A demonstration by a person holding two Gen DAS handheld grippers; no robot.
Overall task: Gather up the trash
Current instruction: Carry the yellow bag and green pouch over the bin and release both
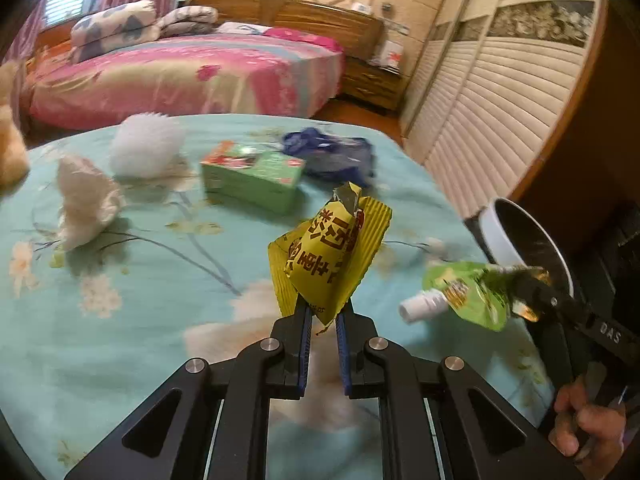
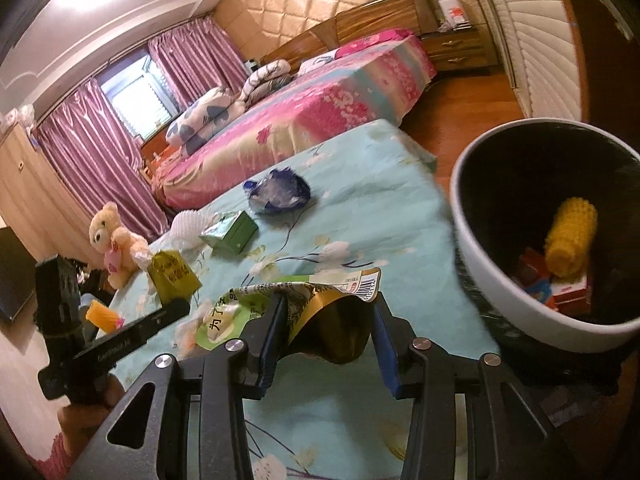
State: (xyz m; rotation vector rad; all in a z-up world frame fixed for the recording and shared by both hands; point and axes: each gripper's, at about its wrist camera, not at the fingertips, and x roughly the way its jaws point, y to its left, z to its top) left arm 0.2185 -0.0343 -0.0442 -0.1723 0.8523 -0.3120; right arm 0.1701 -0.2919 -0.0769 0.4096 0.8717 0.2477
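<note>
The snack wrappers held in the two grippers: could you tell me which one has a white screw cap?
The green pouch in the right gripper; its white cap pokes out sideways. The yellow wrapper in the left gripper is a capless crinkled packet.

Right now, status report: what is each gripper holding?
Left gripper shut on yellow wrapper. Right gripper shut on green pouch. Bin beside bed, path clear. Green box not yet collected.

Large red Chinese characters on yellow wrapper [image 1: 328, 256], sideways, hard to read. "DAS" in white on black gripper arm [image 1: 608, 334]. "为了宝" in black on green pouch [image 2: 224, 320]; barcode on pouch edge, digits too small.
</note>
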